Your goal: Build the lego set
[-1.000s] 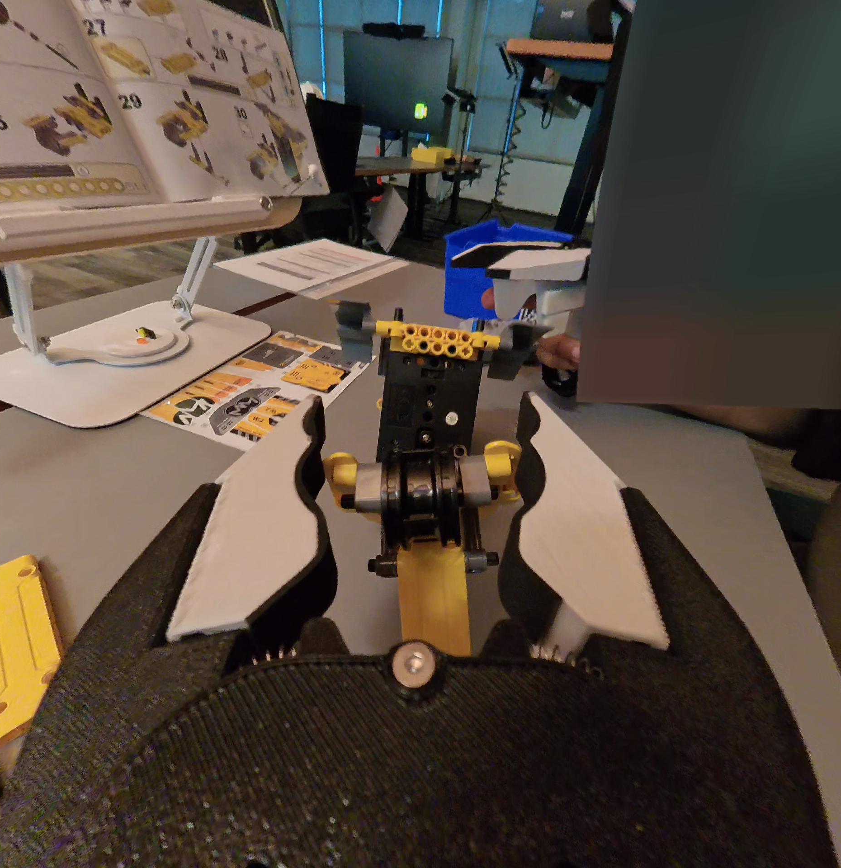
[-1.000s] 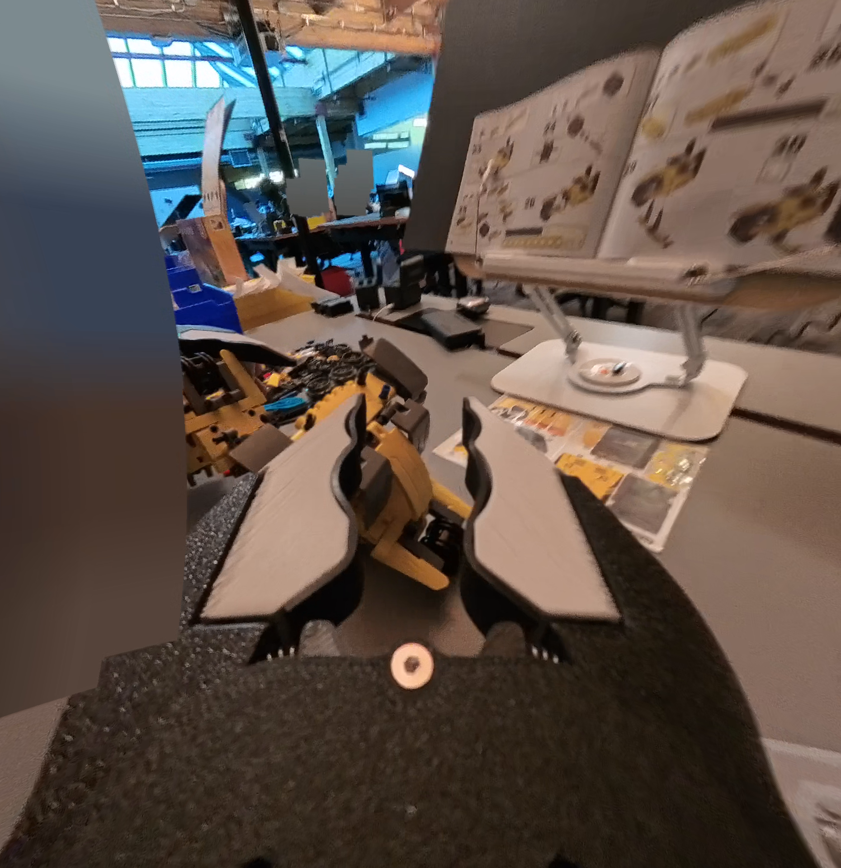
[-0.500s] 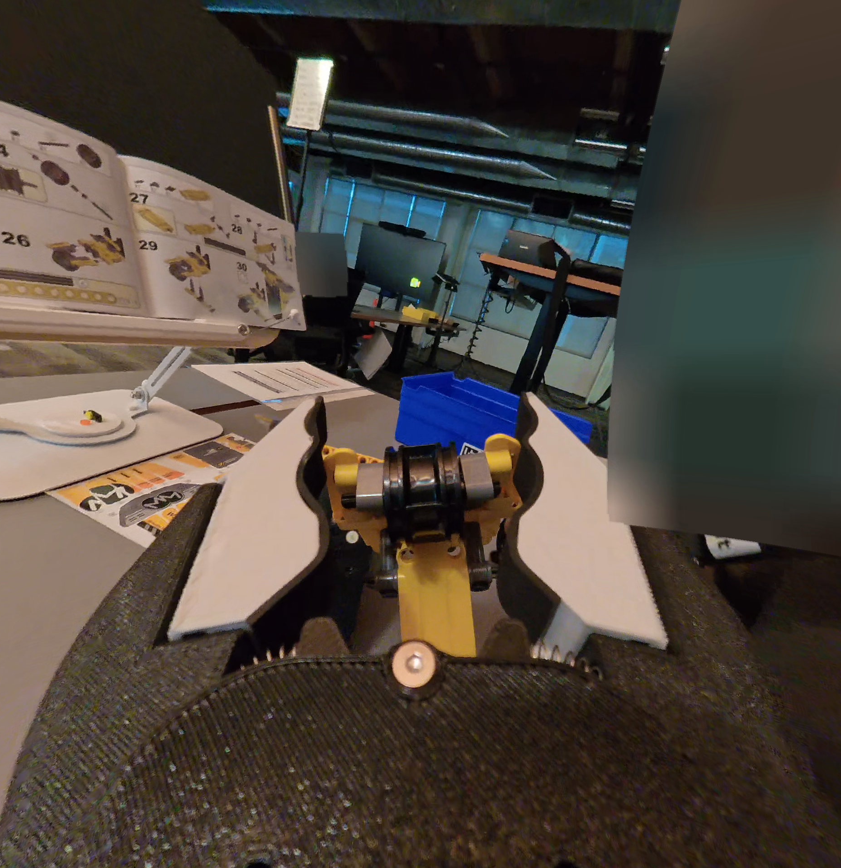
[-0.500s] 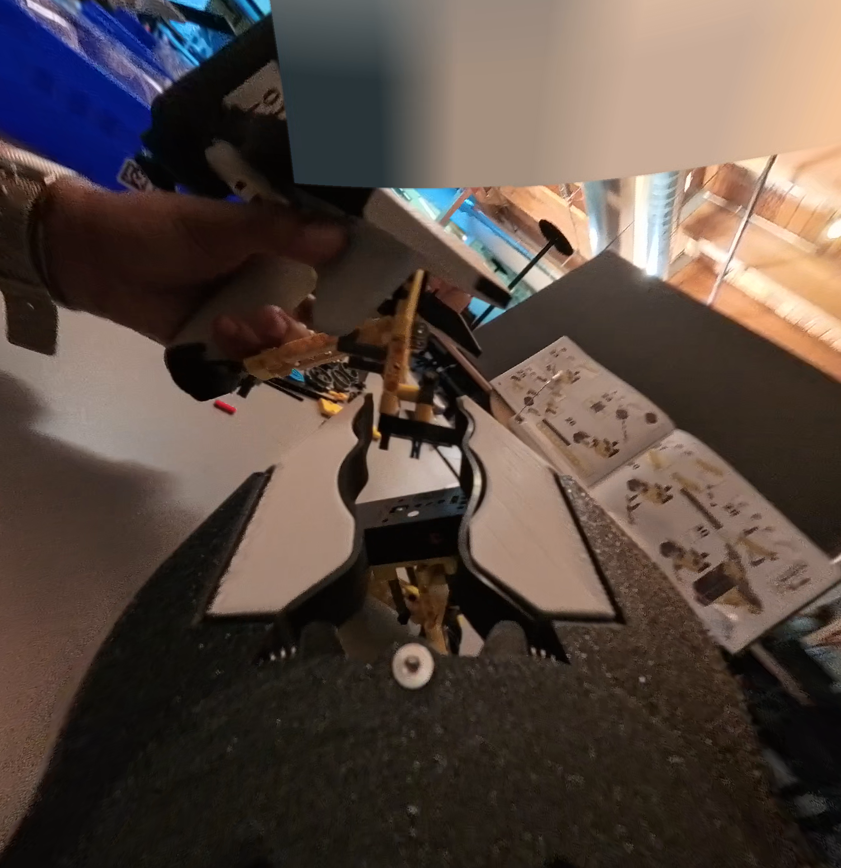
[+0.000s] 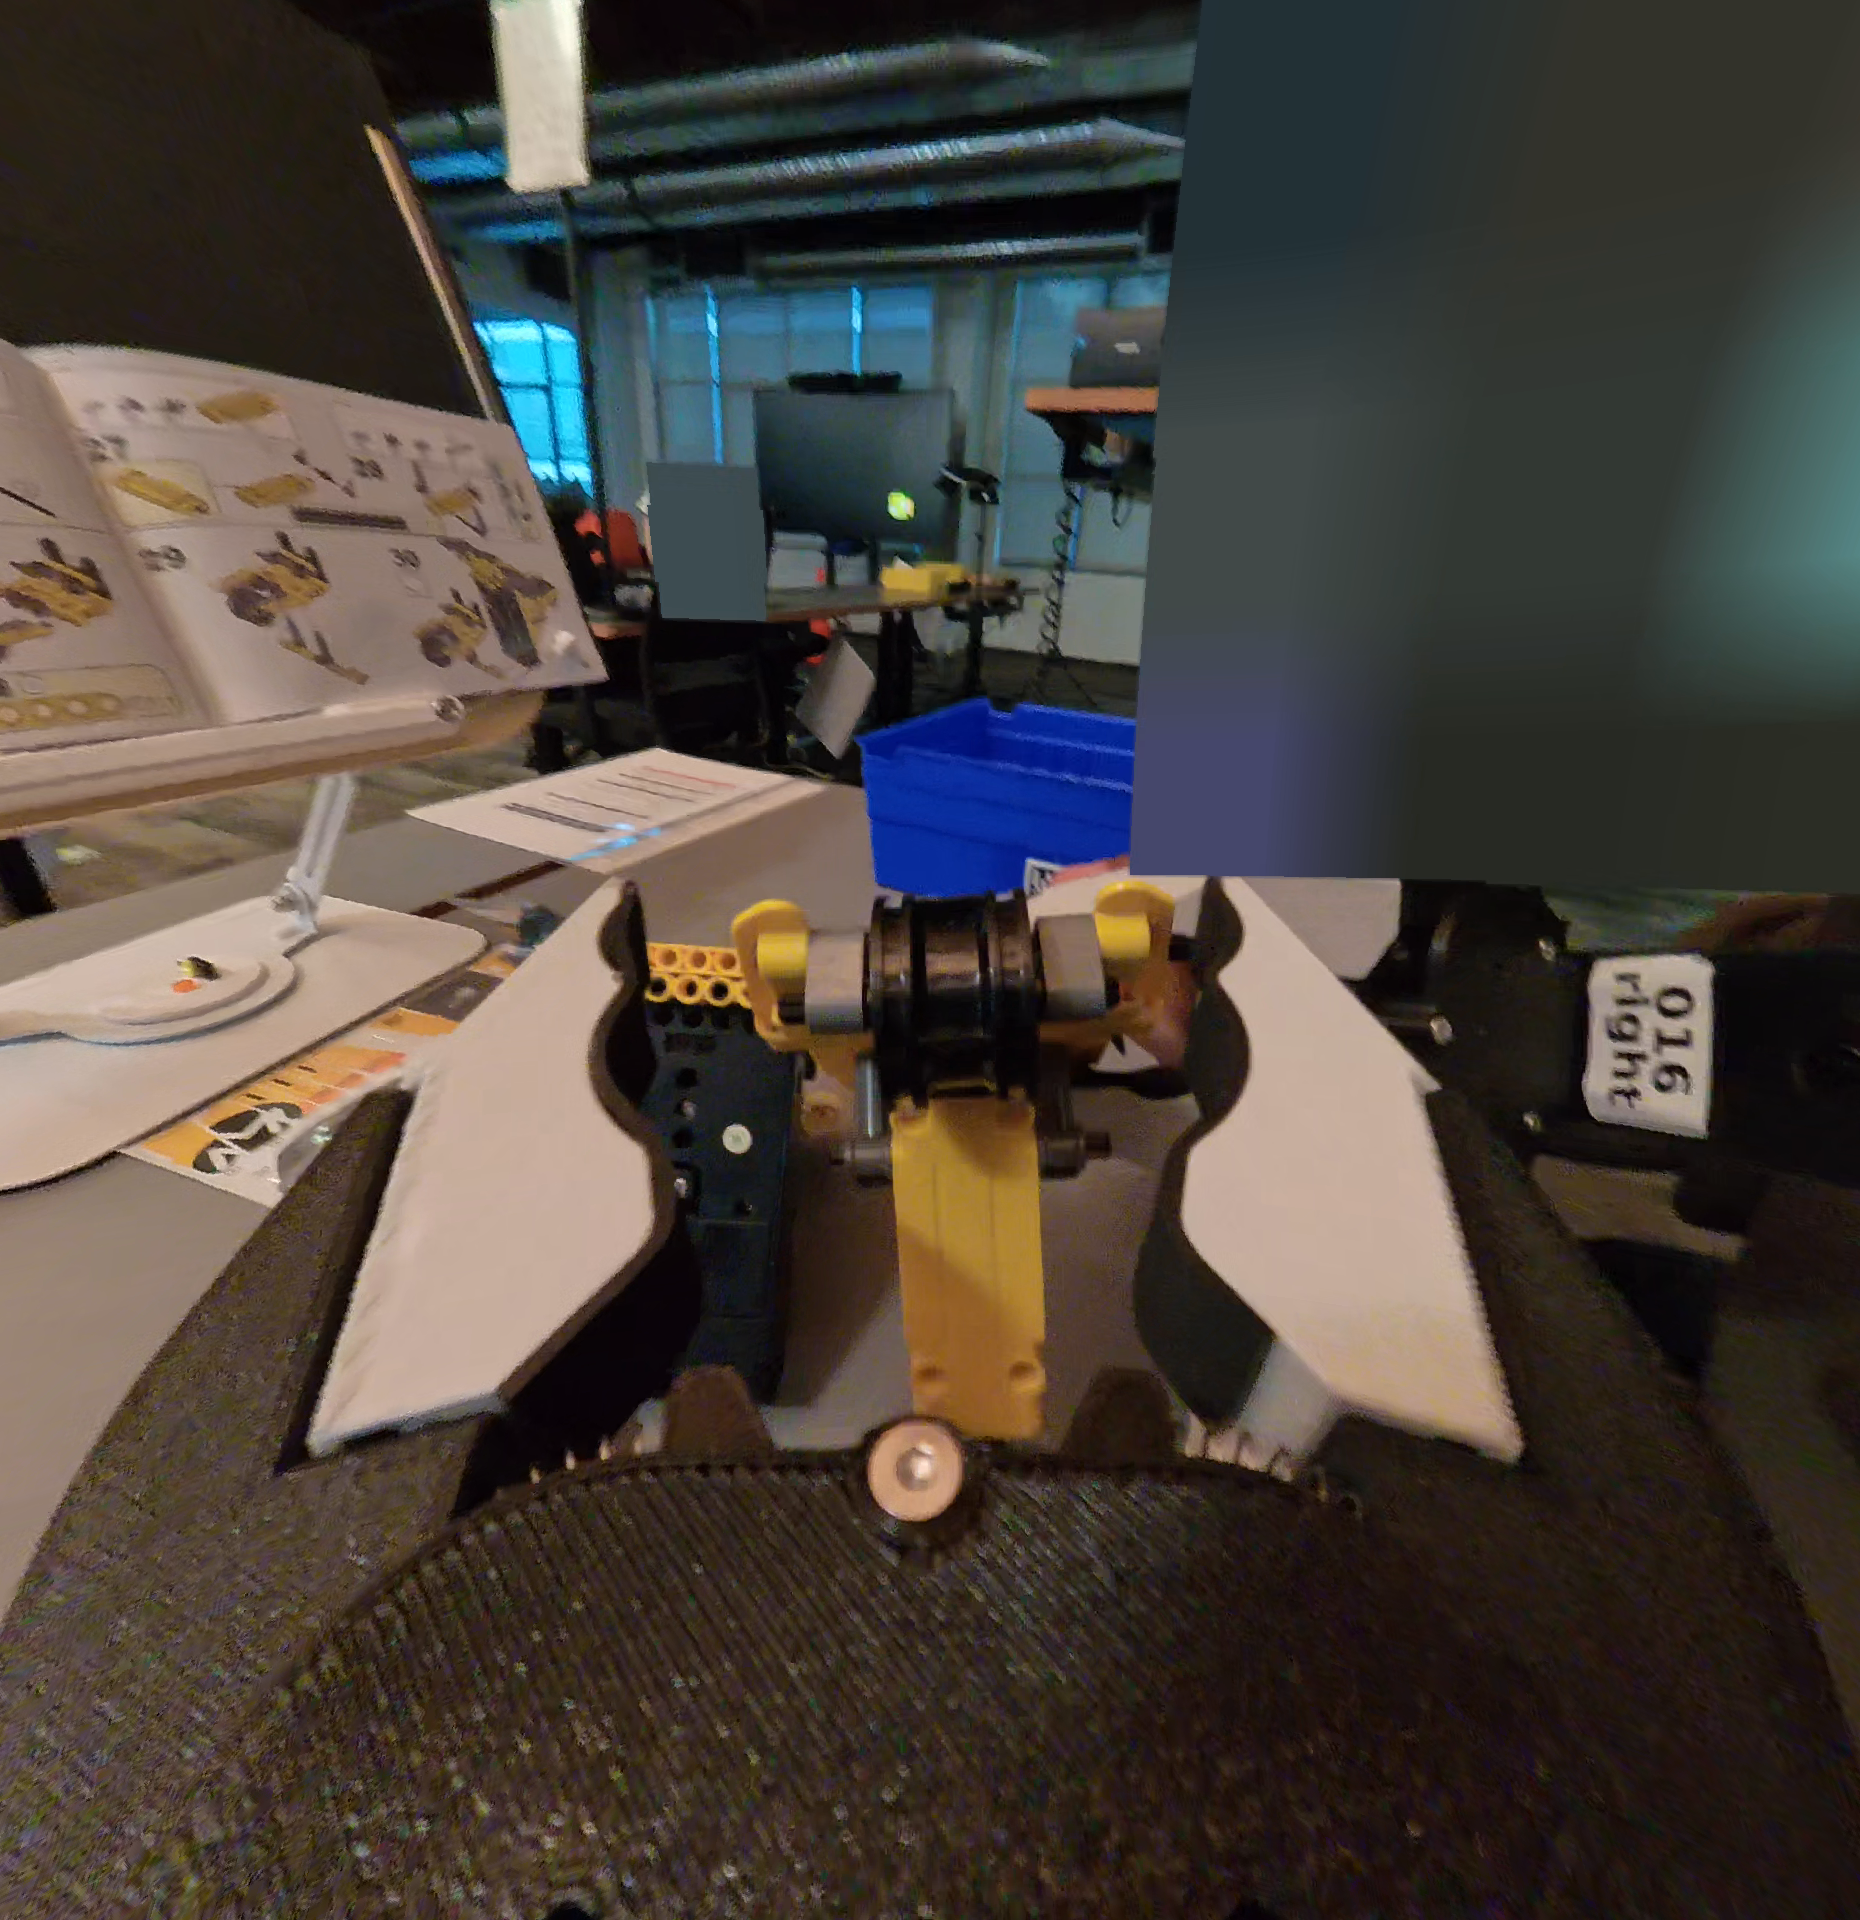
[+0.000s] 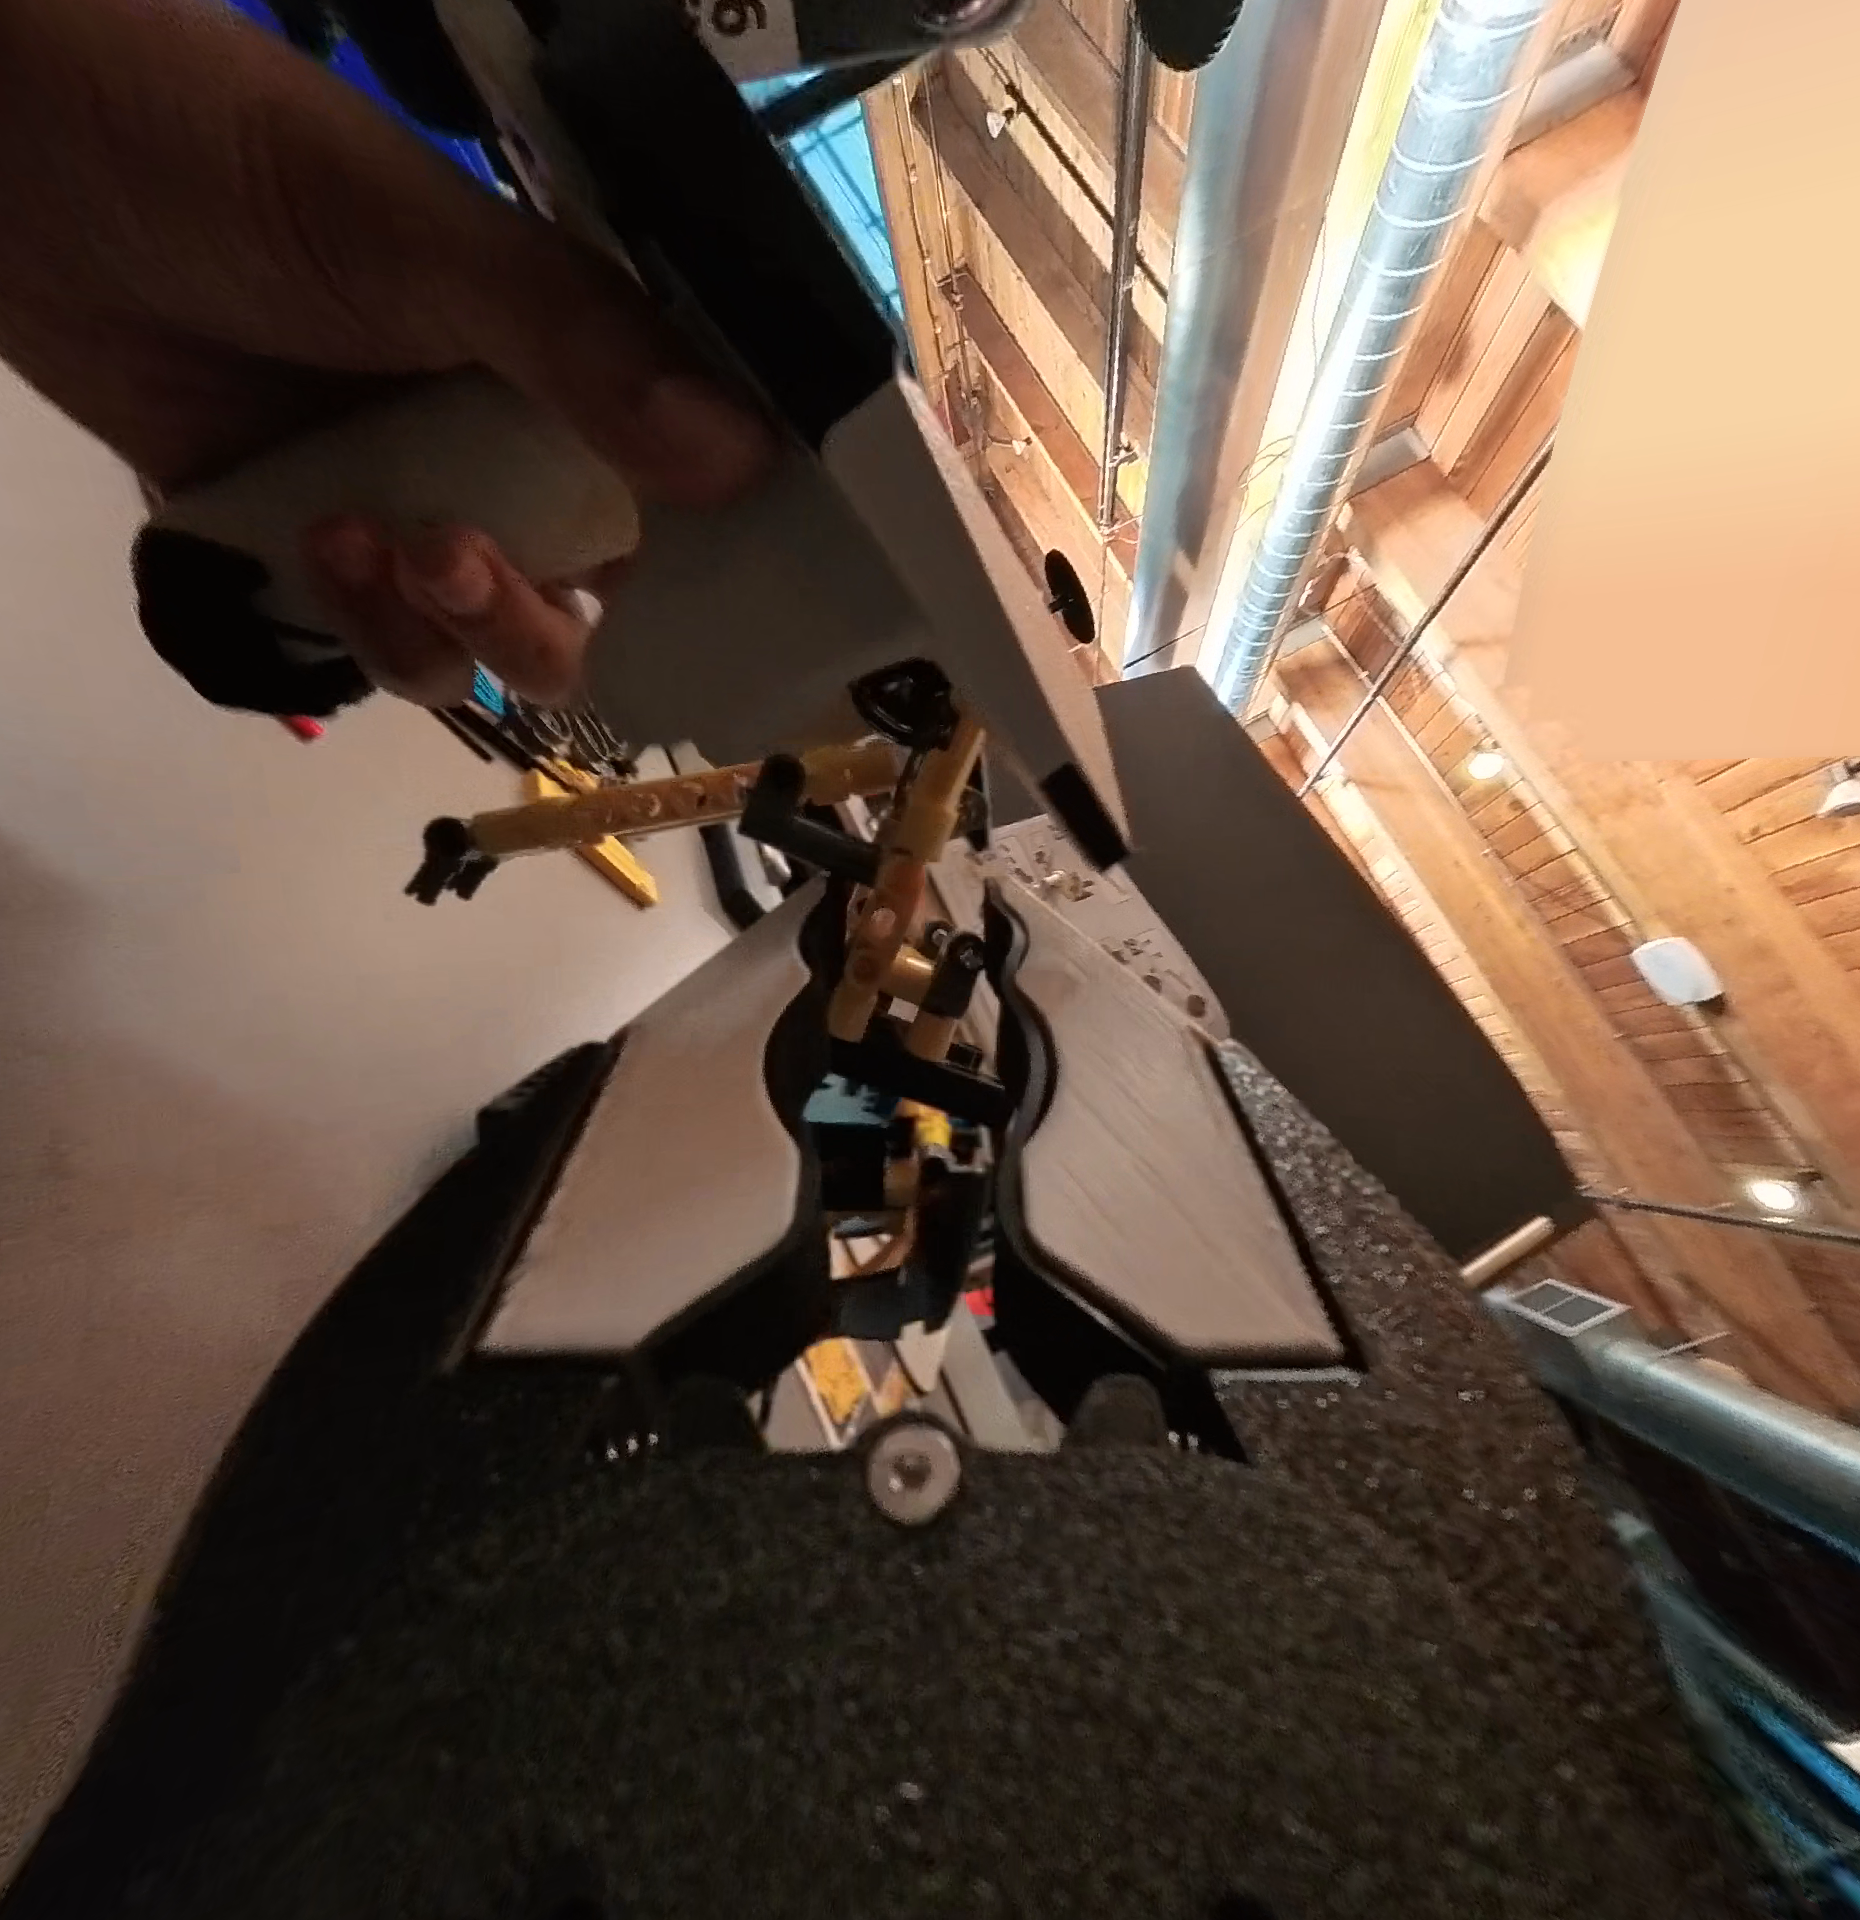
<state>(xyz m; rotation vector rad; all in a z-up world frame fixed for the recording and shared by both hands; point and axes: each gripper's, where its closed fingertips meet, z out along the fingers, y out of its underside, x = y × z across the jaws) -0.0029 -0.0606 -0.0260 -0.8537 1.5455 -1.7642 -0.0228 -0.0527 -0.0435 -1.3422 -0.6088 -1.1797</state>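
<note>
A yellow and black toy brick model (image 5: 947, 997) with a black wheel hub and a yellow tongue sits between my left gripper's (image 5: 915, 894) white fingers. The jaws stand a little wider than the model, with a clear gap on the left, so the gripper is open. My right gripper (image 6: 905, 925) is shut on the model's black block (image 6: 905, 1081), and yellow beams (image 6: 635, 810) stick out beyond its tips. The right gripper's black body (image 5: 1528, 1049) shows at the right of the left wrist view. A hand (image 6: 386, 312) holds the left gripper above in the right wrist view.
An open instruction booklet (image 5: 282, 582) rests on a white stand (image 5: 178, 997) at the left, with a sticker sheet (image 5: 313, 1091) in front of it. A paper sheet (image 5: 614, 800) and a blue bin (image 5: 988, 800) lie behind. Loose parts (image 6: 583, 748) lie on the grey table (image 6: 178, 1039). Only a small space, under 4 cm, lies between the two pairs of fingers.
The left fingers have spread off the model's yellow axle ends. The model has shifted and twisted between them. The right gripper has closed on the black block, and its view has rolled over.
</note>
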